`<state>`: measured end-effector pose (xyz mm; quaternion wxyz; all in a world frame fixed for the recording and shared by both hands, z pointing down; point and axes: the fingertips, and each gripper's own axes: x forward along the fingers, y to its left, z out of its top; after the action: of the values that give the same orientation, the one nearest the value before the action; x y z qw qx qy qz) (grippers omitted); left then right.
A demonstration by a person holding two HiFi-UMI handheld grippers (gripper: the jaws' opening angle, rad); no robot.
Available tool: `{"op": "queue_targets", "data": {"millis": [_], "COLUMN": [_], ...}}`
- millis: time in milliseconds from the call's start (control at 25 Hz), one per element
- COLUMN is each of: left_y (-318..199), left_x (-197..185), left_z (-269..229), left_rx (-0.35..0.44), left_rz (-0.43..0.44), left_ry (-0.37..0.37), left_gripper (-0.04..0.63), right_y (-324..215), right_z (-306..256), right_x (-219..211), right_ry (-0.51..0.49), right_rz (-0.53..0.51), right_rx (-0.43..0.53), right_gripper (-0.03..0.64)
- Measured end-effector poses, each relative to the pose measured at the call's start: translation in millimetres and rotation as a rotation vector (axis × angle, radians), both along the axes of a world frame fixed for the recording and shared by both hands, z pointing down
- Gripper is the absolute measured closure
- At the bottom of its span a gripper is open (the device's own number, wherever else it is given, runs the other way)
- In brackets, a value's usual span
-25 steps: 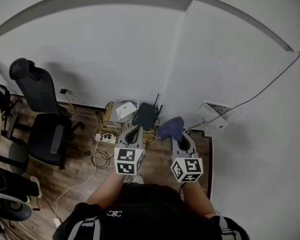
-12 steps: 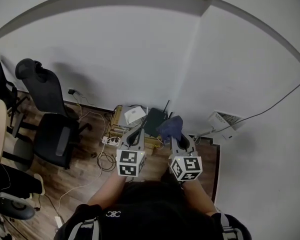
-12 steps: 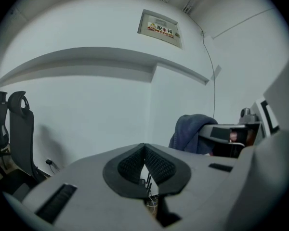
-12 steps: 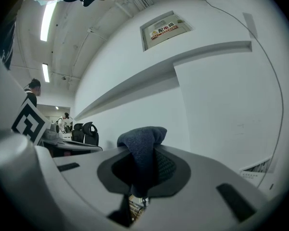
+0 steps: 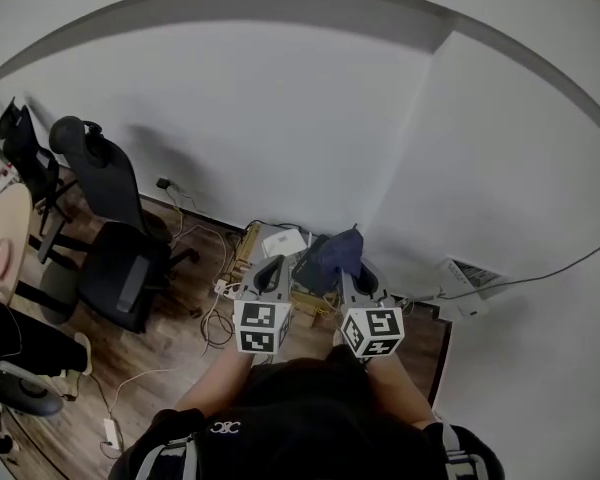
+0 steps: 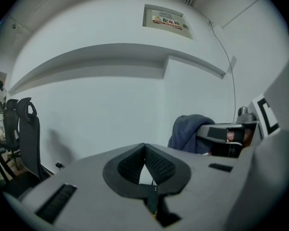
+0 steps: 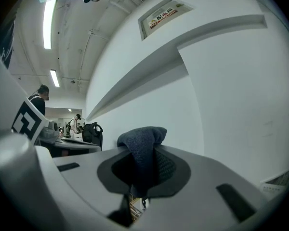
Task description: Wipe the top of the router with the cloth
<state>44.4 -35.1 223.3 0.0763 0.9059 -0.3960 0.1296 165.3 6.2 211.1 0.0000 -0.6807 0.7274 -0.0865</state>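
In the head view my right gripper (image 5: pixel 348 270) is shut on a dark blue cloth (image 5: pixel 337 252), which bunches up above its jaws. The cloth hangs in front of the black router on the low wooden stand (image 5: pixel 248 258), so I cannot tell the router apart from it. My left gripper (image 5: pixel 272 267) is level beside it, shut and holding nothing. The left gripper view faces the white wall, with its pads (image 6: pixel 156 163) meeting at the tip and the cloth (image 6: pixel 187 132) to the right. In the right gripper view the cloth (image 7: pixel 142 146) is pinched between the jaws.
A white box (image 5: pixel 283 240) sits on the stand by the wall corner. Cables and a power strip (image 5: pixel 223 288) lie on the wood floor. Two black office chairs (image 5: pixel 115 258) stand at the left. A white panel (image 5: pixel 470 276) leans against the right wall.
The head view has tilted up toward the wall. Both grippers have come closer together, and the cloth now covers the spot where the router showed before.
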Motion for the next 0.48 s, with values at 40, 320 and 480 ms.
{"op": "queue_targets", "data": {"millis": [40, 320, 480], "left_y": [-5.7, -42.9, -58.5], "left_x": [4.1, 40.4, 50.3], "left_z": [-1.7, -12.5, 0.2], "left_rx": [-0.001, 0.013, -0.02], "left_rz": [-0.015, -0.126, -0.209], "left_ry": [0.001, 0.002, -0.014], "left_gripper": [0.597, 0.597, 0.597], "right_y": [-7.1, -57.2, -82.0], "right_z": [-2.0, -6.3, 2.1], "right_x": [5.0, 43.9, 53.4], "right_ry": [0.003, -0.043, -0.042], "right_rz": [-0.015, -0.152, -0.256], "right_rx": [0.002, -0.008, -0.025], "right_gripper": [0.597, 0.597, 0.597]}}
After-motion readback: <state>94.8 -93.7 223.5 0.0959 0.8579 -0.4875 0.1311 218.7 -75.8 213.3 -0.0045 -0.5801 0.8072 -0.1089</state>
